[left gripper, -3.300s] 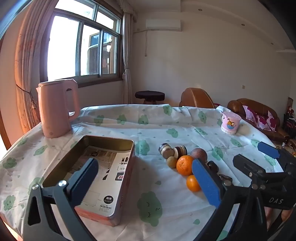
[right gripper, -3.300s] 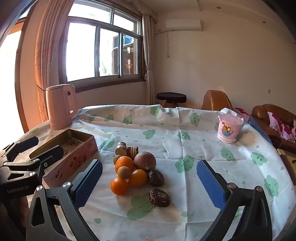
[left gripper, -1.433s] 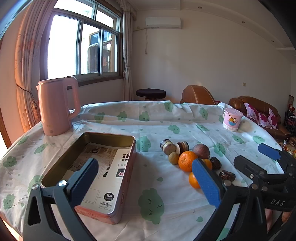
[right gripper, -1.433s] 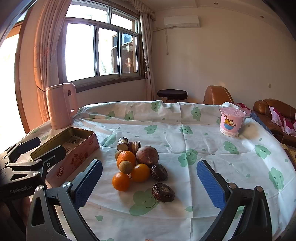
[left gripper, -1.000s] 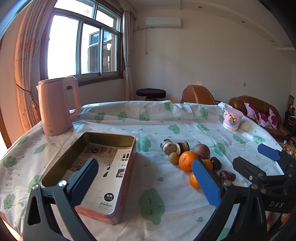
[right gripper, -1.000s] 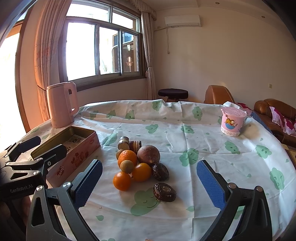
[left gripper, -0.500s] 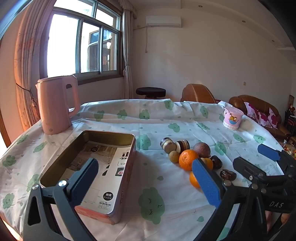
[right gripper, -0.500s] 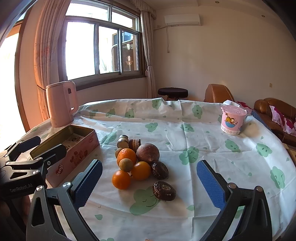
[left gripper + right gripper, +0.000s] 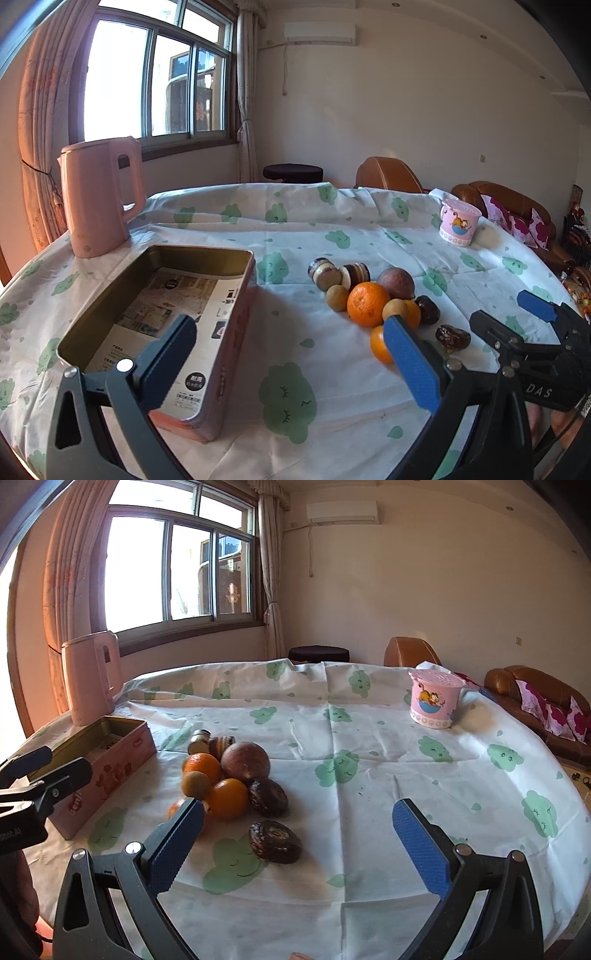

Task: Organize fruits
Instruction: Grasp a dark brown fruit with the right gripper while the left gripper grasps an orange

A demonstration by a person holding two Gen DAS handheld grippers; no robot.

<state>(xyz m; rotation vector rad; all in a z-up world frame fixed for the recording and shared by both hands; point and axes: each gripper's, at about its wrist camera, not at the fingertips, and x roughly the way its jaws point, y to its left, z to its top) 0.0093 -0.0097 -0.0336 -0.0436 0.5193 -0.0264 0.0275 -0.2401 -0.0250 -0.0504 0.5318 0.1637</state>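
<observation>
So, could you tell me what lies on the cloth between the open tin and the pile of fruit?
Nothing: in the left wrist view the stretch of tablecloth between the tin and the fruit pile is bare, showing only its green print.

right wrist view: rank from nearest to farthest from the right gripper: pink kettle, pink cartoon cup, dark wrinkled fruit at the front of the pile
From the right gripper:
1. Dark wrinkled fruit, just ahead, left of centre.
2. Pink cartoon cup, far right on the tablecloth.
3. Pink kettle, far left by the window.
</observation>
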